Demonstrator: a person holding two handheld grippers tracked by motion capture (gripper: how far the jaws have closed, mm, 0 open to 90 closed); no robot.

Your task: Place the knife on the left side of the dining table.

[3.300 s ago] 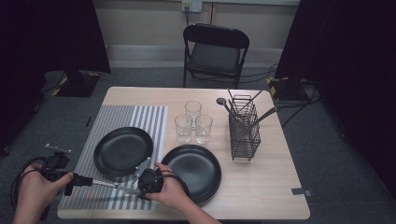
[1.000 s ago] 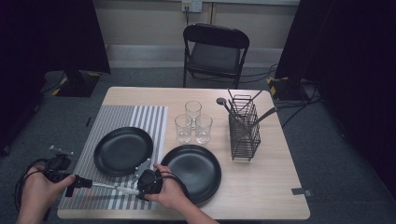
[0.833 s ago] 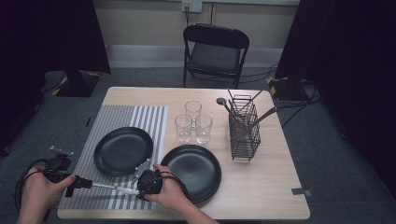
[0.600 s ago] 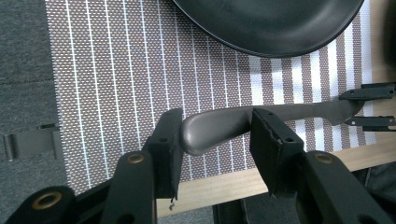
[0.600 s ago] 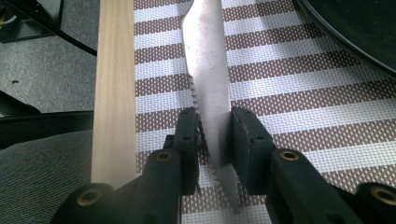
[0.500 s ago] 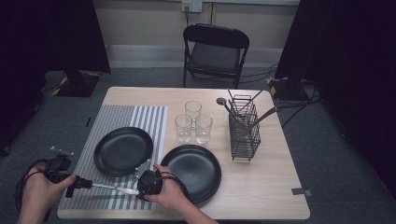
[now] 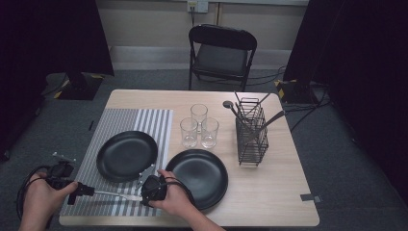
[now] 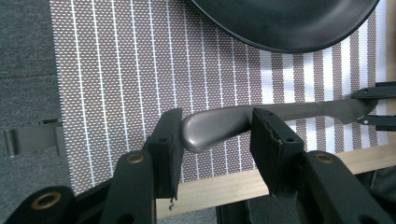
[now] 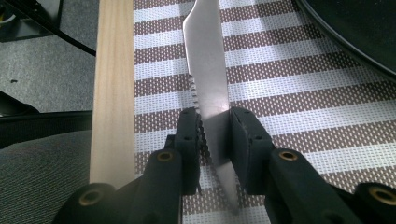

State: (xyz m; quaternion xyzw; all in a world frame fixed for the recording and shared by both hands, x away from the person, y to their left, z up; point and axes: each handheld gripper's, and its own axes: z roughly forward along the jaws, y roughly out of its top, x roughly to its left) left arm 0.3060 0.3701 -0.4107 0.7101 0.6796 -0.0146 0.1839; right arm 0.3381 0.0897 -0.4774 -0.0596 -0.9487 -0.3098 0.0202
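Jaws first: the right gripper (image 9: 212, 126) has its two black pads pinched on the serrated blade of a table knife (image 9: 205, 60), one pad on the toothed edge and one on the back. The left gripper (image 8: 215, 140) stands wider around the knife's rounded handle end; one pad looks to touch it and the other sits close by, so I can't say it is truly clamped.

The knife (image 7: 115, 194) lies level over the near edge of the striped placemat (image 7: 144, 122), just in front of the left black plate (image 7: 127, 155) and beside the right black plate (image 7: 197, 177), bridged between the two tools.

My worry is the handle. If the left side is only resting there, any pull or twist could let the smooth metal slide out and drop on the mat or off the wooden table (image 7: 288, 192) edge. A squeeze across the teeth might also make the blade roll.

Both hands sit low at the near edge, forearms coming in from below, grippers facing each other along the knife.
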